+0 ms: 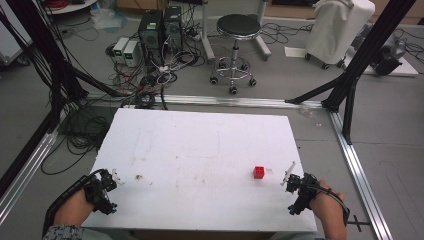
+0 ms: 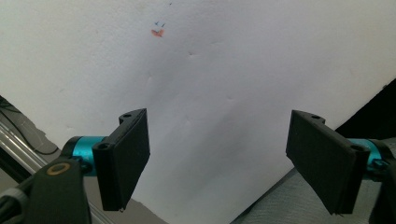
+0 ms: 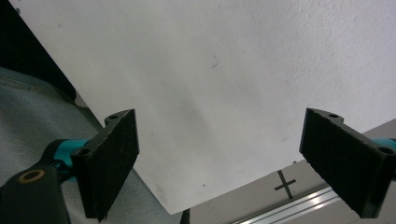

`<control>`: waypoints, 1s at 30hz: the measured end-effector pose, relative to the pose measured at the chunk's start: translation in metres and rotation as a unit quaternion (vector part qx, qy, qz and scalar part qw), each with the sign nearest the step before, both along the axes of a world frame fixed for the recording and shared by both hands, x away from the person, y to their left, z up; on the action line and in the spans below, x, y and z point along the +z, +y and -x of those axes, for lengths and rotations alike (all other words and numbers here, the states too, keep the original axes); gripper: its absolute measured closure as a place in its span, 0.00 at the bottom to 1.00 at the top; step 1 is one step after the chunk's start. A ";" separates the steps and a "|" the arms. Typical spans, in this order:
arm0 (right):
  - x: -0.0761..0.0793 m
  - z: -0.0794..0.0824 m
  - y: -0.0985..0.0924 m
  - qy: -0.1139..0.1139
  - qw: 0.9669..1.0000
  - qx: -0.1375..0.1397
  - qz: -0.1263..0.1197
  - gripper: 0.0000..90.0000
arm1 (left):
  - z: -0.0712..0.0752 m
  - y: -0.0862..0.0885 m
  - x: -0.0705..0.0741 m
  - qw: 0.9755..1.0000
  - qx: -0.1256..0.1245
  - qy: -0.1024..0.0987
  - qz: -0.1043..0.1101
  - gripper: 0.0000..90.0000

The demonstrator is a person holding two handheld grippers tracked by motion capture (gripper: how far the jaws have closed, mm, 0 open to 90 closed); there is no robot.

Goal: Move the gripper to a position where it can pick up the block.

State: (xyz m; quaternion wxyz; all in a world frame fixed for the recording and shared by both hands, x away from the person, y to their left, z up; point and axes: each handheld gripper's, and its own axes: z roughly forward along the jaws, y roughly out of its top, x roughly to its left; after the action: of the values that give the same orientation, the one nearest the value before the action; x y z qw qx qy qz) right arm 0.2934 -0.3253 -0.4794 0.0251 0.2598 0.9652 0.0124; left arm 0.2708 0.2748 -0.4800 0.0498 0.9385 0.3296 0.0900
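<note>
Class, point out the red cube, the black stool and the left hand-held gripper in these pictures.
red cube (image 1: 259,172): high view, top face.
black stool (image 1: 238,24): high view, round seat.
left hand-held gripper (image 2: 217,163): left gripper view, midway between its open jaws.

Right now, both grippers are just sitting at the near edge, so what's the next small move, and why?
Probably ease the right gripper forward and a little leftward toward the red cube. Its jaws stand wide open with nothing between them, and the cube sits close by on the white table, far from the left gripper.

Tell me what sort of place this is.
Probably a robotics lab or data-recording rig: a white table inside a black frame, computer towers with tangled cables on the floor, and a rolling stool.
</note>
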 end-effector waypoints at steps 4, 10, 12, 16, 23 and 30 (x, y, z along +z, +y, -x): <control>0.002 0.001 -0.002 -0.002 1.000 0.000 -0.001 0.12 | -0.001 0.000 0.001 1.000 -0.001 0.001 -0.001 0.24; 0.005 0.002 -0.002 -0.007 1.000 -0.001 -0.003 0.13 | 0.000 0.001 0.002 1.000 0.000 -0.003 0.001 0.24; 0.005 0.002 -0.003 -0.010 1.000 0.002 -0.004 0.12 | 0.000 0.001 0.002 1.000 -0.001 -0.003 0.002 0.24; 0.006 0.002 -0.003 -0.008 1.000 -0.002 -0.003 0.12 | 0.000 0.000 0.002 1.000 -0.003 -0.002 0.001 0.24; 0.006 0.001 -0.004 -0.012 1.000 0.001 0.001 0.13 | -0.001 0.001 0.002 1.000 0.000 0.001 0.000 0.24; 0.007 -0.002 -0.009 -0.017 1.000 0.000 0.001 0.12 | -0.001 0.002 0.004 1.000 -0.001 -0.002 0.003 0.24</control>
State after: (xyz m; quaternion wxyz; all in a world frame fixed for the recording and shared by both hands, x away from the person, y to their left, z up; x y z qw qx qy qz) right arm 0.2951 -0.3347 -0.4729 0.0413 0.2599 0.9646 0.0160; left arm 0.2713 0.2766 -0.4760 0.0536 0.9385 0.3288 0.0902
